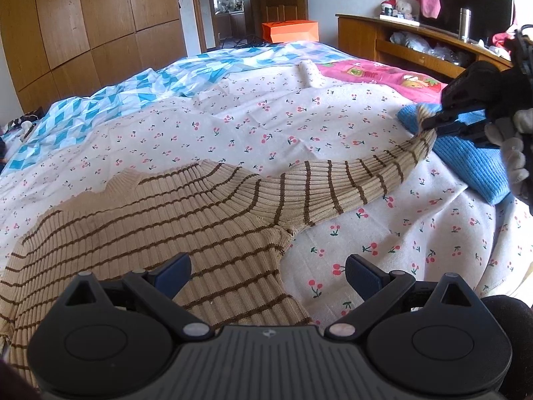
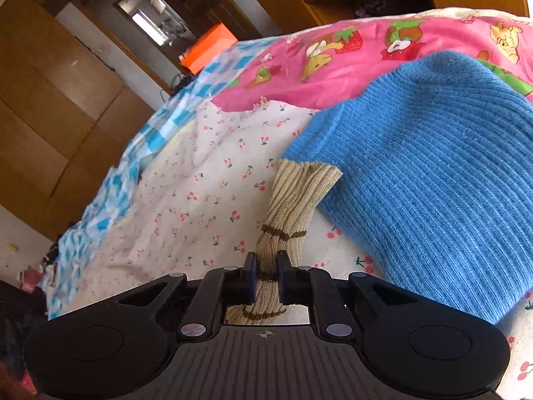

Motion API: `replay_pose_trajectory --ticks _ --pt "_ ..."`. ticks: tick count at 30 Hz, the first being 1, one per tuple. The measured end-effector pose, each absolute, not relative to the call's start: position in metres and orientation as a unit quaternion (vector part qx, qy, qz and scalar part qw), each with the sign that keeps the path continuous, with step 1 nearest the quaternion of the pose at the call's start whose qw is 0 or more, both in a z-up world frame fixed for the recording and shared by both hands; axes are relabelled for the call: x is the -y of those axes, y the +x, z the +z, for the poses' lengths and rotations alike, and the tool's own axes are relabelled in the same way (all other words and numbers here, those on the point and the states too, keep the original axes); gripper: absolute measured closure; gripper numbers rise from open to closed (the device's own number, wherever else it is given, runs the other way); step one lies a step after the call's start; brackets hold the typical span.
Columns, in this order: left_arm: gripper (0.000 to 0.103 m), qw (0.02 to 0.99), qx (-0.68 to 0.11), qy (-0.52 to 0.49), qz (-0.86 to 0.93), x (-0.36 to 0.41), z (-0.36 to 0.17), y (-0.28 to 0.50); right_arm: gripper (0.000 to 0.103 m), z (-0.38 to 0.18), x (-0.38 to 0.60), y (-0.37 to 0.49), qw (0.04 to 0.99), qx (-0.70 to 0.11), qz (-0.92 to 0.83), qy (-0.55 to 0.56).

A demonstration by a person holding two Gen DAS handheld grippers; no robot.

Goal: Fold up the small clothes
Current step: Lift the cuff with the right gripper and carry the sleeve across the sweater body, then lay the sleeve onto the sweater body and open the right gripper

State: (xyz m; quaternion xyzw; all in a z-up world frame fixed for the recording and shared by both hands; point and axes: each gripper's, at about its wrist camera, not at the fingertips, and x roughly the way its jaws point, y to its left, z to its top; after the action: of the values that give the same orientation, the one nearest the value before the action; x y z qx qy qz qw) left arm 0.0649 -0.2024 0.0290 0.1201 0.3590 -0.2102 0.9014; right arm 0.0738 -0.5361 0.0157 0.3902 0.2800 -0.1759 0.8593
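At lower centre, my right claw (image 2: 266, 278) pinches the beige brown-striped ribbed sweater's (image 1: 173, 220) sleeve cuff; my left claw (image 1: 268, 271) gapes empty. Folding has barely begun.

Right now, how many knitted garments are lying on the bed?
2. The beige ribbed sweater with brown stripes lies spread before the left gripper; the right gripper pinches its sleeve cuff. The blue knitted sweater lies right of that cuff. Others may be hidden.

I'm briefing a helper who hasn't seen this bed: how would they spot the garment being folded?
On the cherry-print sheet, look for the flat beige sweater with thin brown stripes. Its sleeve is pinched by the right gripper; the neighbouring blue knit is plain.
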Motion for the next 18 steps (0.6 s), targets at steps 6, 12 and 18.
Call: replay_pose_trajectory --ticks 6,12,18 --pt "0.000 0.900 -0.362 0.114 -0.214 0.201 0.028 0.067 0.091 0.002 0.543 0.044 0.841 -0.260 -0.183 0.437" --pt "0.000 0.894 -0.384 0.100 -0.211 0.190 0.020 0.072 0.091 0.012 0.529 0.059 0.852 -0.257 -0.174 0.423" --pt "0.000 0.900 -0.388 0.080 -0.179 0.148 0.018 0.069 0.091 0.075 0.448 0.089 0.904 -0.233 -0.058 0.355"
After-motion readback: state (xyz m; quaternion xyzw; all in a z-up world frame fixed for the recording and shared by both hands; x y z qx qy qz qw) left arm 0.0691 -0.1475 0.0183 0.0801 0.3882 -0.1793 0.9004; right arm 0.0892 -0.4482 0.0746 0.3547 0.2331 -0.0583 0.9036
